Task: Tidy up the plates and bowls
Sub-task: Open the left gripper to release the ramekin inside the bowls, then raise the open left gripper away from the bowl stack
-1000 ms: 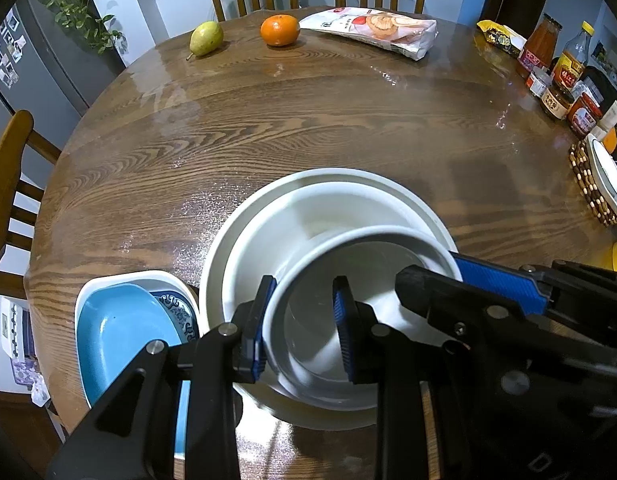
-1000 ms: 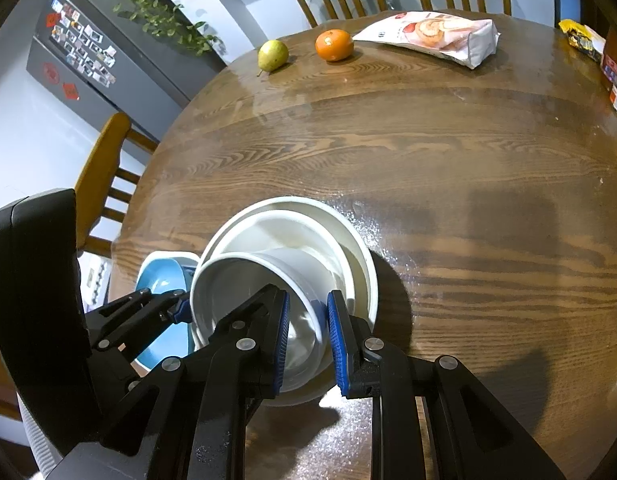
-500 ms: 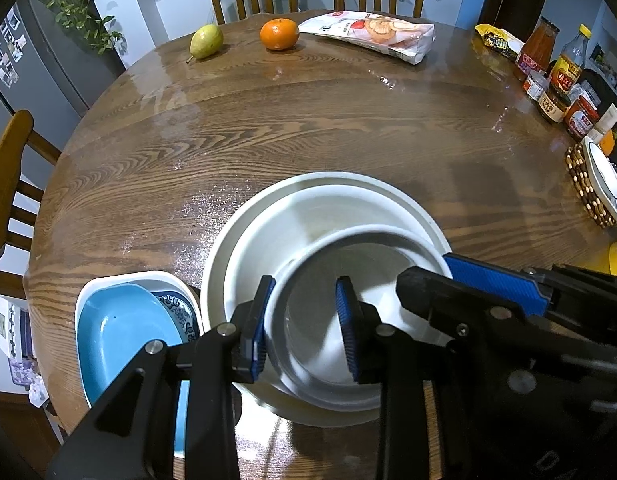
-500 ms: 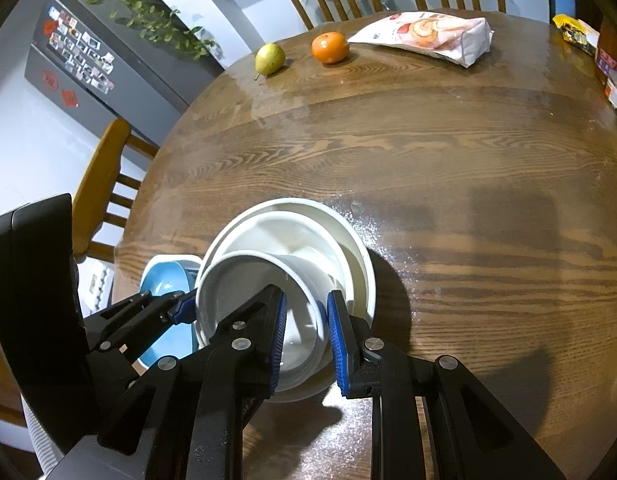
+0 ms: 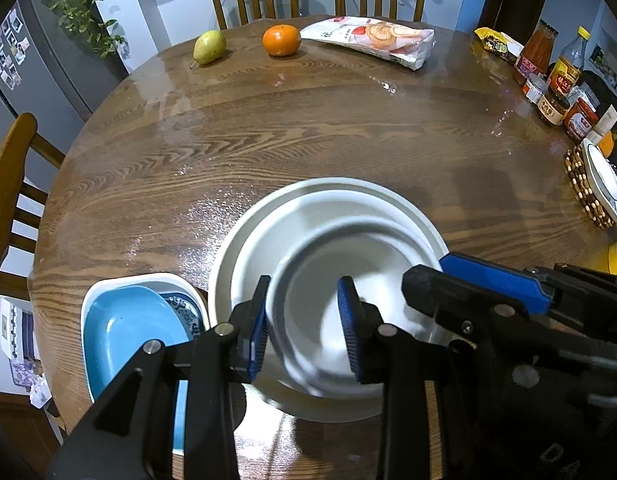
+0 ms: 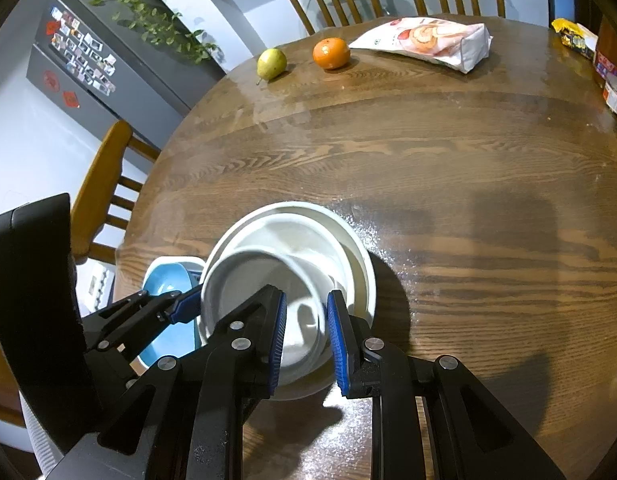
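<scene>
Near the table's (image 5: 292, 136) front edge, left of its middle, a small white bowl (image 5: 308, 280) sits tilted inside a wider white bowl (image 5: 252, 240), which in turn rests on a white plate (image 5: 392, 192); the small bowl's rim is blurred in both views. Touching or just beside this stack on its left lies a white rectangular dish (image 5: 108, 284) holding a pale blue dish (image 5: 128, 332) and a blue-patterned piece (image 5: 184, 312), partly hidden. The left gripper (image 5: 304, 320) straddles the small bowl's left rim with its jaws parted and not clearly gripping. The right gripper (image 6: 306, 336) straddles the same bowl's right rim, jaws likewise apart, with a gap showing at each pad. Beyond the stack the table lies bare up to a pear (image 5: 209, 47), an orange (image 5: 281, 40) and a snack bag (image 5: 372, 40) at the far edge; jars and bottles (image 5: 556, 80) crowd the right edge.
</scene>
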